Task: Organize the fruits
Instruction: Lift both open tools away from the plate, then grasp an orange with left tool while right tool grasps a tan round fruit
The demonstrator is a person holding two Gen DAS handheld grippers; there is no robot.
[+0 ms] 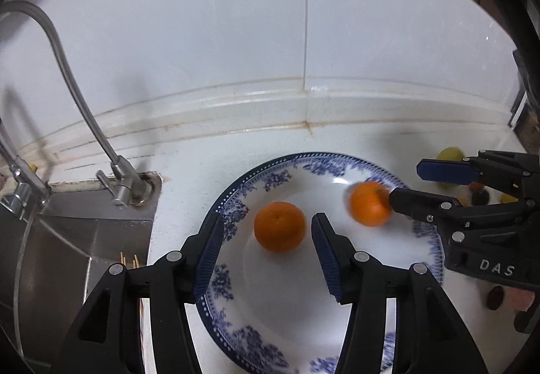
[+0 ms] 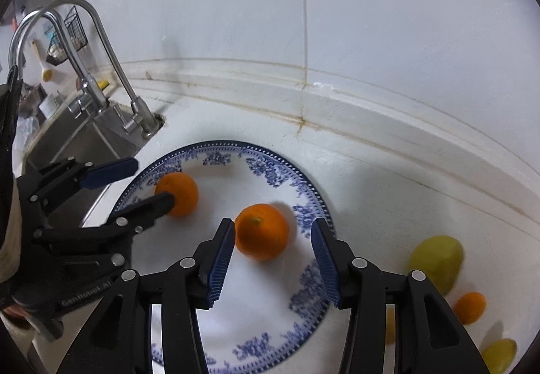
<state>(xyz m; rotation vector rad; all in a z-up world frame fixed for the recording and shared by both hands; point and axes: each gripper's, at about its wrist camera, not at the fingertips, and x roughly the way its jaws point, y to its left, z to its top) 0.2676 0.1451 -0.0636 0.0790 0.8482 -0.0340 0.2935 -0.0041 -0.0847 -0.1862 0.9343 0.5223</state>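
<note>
A blue-patterned white plate (image 1: 270, 316) (image 2: 270, 326) lies on the white counter. Two oranges lie on it. My left gripper (image 1: 268, 250) (image 2: 150, 185) is open, its fingers on either side of the left orange (image 1: 279, 226) (image 2: 179, 193), not closed on it. My right gripper (image 2: 272, 259) (image 1: 403, 183) is open around the right orange (image 2: 262, 231) (image 1: 369, 203), which looks blurred. Loose fruit lies right of the plate: a green-yellow fruit (image 2: 435, 262) (image 1: 449, 154), a small orange one (image 2: 469, 307) and a yellow one (image 2: 499, 353).
A steel sink (image 1: 67, 239) (image 2: 77, 137) with two taps (image 1: 121, 185) (image 2: 141, 117) sits left of the plate. The white tiled wall (image 1: 236, 36) rises behind a raised ledge. Small dark fruits (image 1: 481, 195) and a brown one (image 1: 495, 298) lie at the right.
</note>
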